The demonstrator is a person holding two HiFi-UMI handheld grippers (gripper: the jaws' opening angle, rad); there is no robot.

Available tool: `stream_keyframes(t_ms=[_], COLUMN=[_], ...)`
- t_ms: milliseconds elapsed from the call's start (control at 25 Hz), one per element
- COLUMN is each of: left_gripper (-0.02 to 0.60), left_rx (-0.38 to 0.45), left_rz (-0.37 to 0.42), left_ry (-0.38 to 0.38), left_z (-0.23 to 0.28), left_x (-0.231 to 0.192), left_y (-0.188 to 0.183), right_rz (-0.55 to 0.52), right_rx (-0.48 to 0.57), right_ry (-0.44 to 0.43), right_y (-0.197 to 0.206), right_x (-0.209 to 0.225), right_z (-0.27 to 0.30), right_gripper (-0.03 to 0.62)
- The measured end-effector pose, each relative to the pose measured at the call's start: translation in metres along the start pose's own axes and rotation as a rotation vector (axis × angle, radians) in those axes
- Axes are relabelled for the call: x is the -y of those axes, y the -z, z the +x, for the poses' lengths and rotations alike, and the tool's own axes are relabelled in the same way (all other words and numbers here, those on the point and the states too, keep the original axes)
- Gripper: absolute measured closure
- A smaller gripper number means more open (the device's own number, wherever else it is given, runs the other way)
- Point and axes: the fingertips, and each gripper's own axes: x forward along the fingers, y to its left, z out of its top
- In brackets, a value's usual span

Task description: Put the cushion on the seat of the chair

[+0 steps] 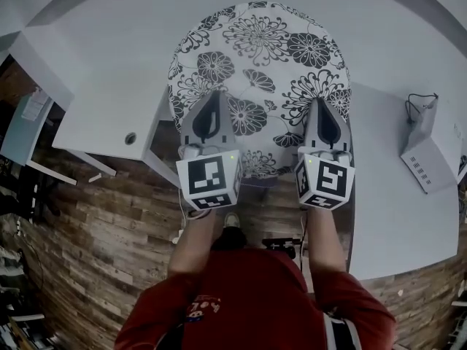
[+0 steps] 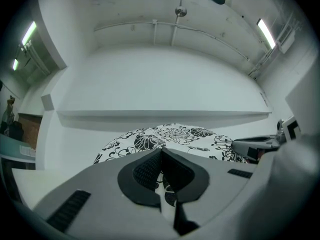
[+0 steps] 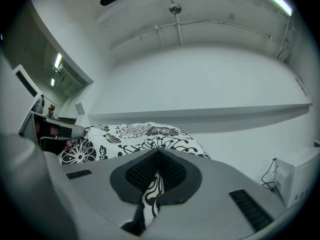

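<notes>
Head view: your cushion (image 1: 255, 57) fills the upper middle of the frame, against the white table (image 1: 109, 64). Your left gripper (image 1: 216, 102) and right gripper (image 1: 322, 106) meet its lower edge, one either side of centre.

Left gripper view: at lower centre, the jaws are pinched together on the cushion's edge.

Right gripper view: at lower centre, these jaws are also clamped tight, with a fold of cushion between them.
</notes>
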Motion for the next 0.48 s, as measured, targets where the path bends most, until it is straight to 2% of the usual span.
stream_keyframes(t_ms=[120,320,480], left_gripper=[0.554,0.554,0.554], left_rx=[-0.006,-0.017,-0.018], left_rz=[-0.016,-0.010,-0.013], left_ry=[0.013,-0.066,-0.071], left_z=[0.000,-0.006,-0.006], left_x=[-0.002,0.008,0.011], left_y=[0.001,-0.006,-0.008], right_rz=[-0.012,0.005,0.002], right_rx=[-0.011,-0.012,-0.024], right_ry=[0.011,-0.076,-0.082], right_y=[-0.002,-0.004,-0.002], right_x=[-0.002,0.004,0.009], right_z=[-0.001,0.005,0.007], right_gripper=[0.566,0.566,0.566])
